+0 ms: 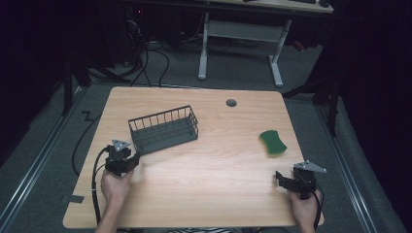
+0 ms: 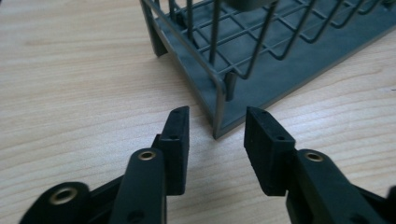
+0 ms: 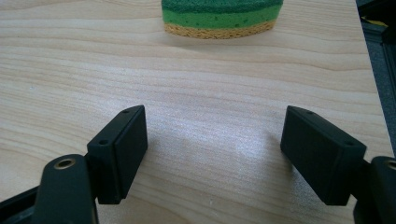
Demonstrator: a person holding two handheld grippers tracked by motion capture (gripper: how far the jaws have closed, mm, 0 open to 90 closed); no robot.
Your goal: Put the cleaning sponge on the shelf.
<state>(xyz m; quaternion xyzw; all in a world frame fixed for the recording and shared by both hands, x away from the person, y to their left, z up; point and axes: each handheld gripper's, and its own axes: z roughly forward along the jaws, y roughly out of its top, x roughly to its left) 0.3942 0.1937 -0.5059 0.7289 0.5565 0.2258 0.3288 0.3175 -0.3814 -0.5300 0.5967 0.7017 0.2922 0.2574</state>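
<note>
left gripper (image 2: 217,128) low, agape at basket (image 2: 261,70) corner

Counted: 1 wire basket (image 1: 163,129) | 1 green sponge (image 1: 272,142) | 2 hand-held grippers: left (image 1: 133,160), right (image 1: 279,178) | 1 table (image 1: 214,194)

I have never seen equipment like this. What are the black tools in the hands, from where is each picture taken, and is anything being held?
No robot is here: a person sits at a wooden table and holds a hand-held gripper in each hand, a tool with two black jaws. The high view looks down from above; the left gripper is at its left, the right gripper at its right. The other two pictures come from cameras riding on the tools. The left gripper is open, with a corner of the grey wire basket just ahead of its jaws. The right gripper is wide open and faces the green sponge farther off. Nothing is held.
</note>
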